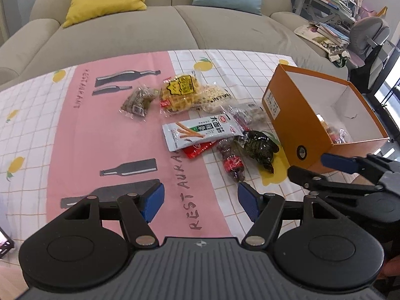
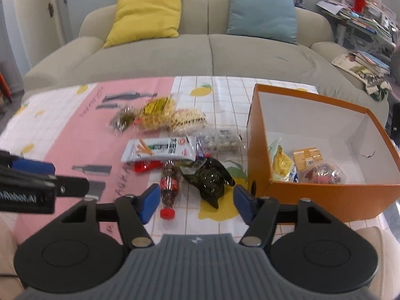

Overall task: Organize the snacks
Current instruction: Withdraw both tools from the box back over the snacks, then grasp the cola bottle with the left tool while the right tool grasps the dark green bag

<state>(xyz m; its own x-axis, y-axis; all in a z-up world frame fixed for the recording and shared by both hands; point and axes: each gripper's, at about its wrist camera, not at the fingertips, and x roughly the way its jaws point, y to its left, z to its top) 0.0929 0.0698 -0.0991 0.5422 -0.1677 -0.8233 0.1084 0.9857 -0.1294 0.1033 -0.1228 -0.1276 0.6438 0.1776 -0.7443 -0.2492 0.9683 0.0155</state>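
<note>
Risk: your right gripper (image 2: 195, 203) frames both the cola bottle (image 2: 169, 187) and the dark green packet (image 2: 210, 182); closing here may pinch both or roll the bottle off the worktop (image 2: 75, 130). The loose snacks lie just left of the orange box (image 2: 325, 195), which already holds a few. Both grippers angle downward above the cloth, jaws apart and empty; the left gripper (image 1: 200, 201) hangs short of the pile.
</note>
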